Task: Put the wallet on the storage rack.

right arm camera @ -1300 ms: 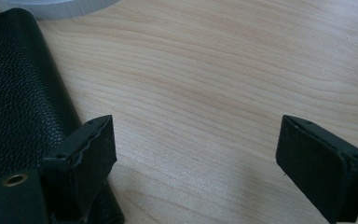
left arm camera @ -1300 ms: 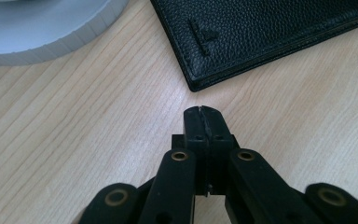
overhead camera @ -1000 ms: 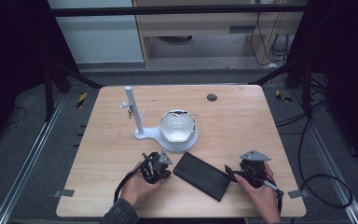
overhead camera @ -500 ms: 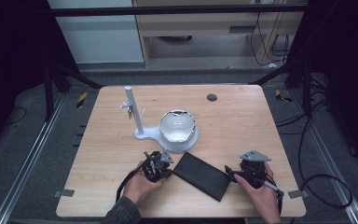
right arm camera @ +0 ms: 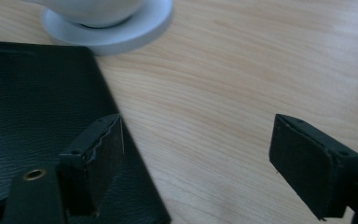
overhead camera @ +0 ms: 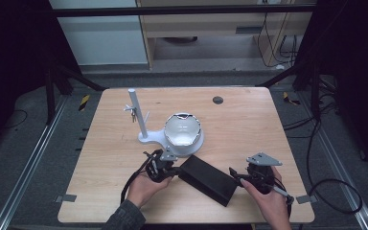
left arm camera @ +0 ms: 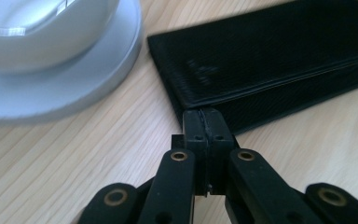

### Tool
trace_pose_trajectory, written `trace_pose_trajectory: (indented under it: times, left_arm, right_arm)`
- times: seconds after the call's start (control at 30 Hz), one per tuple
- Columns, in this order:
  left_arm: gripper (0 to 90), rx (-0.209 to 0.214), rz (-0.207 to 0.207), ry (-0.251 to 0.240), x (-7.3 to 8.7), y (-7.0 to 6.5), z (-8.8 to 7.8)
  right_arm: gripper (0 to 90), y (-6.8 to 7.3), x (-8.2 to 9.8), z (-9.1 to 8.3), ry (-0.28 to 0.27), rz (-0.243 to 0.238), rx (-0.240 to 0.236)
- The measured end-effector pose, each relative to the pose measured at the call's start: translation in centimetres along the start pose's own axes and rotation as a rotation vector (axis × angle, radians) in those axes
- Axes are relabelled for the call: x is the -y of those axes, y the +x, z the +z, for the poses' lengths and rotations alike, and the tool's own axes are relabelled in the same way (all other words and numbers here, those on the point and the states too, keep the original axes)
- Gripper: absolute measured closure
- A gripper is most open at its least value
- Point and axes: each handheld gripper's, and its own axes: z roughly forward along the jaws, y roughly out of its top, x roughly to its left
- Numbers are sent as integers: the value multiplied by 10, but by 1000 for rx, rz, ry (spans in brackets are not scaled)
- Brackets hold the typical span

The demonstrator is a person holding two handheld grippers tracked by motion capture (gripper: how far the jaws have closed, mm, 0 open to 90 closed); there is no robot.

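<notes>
A flat black case (overhead camera: pixel 207 178) lies slanted on the wooden table near its front edge. My left gripper (overhead camera: pixel 175 168) is at the case's left corner. In the left gripper view the case (left arm camera: pixel 270 60) fills the upper right, and the gripper (left arm camera: pixel 206 122) is shut with its tips against the corner seam. Nothing shows between the jaws. My right gripper (overhead camera: pixel 234 176) is at the case's right end. It (right arm camera: pixel 200 144) is open, with one jaw over the case (right arm camera: pixel 37 102) edge and the other over bare wood.
A white dome-shaped bowl (overhead camera: pixel 183 129) sits on a round grey base (overhead camera: pixel 191 146) just behind the case, and a white post (overhead camera: pixel 137 115) stands at its left. A small dark disc (overhead camera: pixel 217 100) lies near the far edge. Bare wood stretches to the right.
</notes>
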Motion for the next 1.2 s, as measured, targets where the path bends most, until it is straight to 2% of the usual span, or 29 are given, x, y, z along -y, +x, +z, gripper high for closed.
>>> trace_pose_trajectory:
  times: [0.13, 0.27, 0.37, 0.47, 0.57, 0.7, 0.9, 1.2]
  left_arm:
    - [897, 4, 6, -12, -15, -1, 2]
    - [890, 10, 23, -17, -31, -4, 5]
    - [885, 19, 34, -18, -43, -5, 8]
    - [882, 17, 37, -10, -49, -6, 11]
    - [882, 23, 28, -8, -53, -3, 12]
    - [883, 20, 24, -4, -57, 0, 13]
    - [882, 16, 21, 5, -59, -1, 14]
    - [880, 19, 20, 4, -60, -2, 15]
  right_arm:
    - [256, 14, -19, -13, 47, -81, -48]
    - [269, 28, -45, -24, 102, -178, -95]
    - [268, 34, -59, -27, 135, -218, -130]
    - [262, 38, -67, -22, 195, -253, -169]
    - [255, 40, -68, -11, 264, -293, -183]
    - [281, 44, -67, 7, 341, -328, -207]
    - [370, 49, -65, 28, 406, -365, -212]
    - [437, 48, -67, 41, 443, -373, -204]
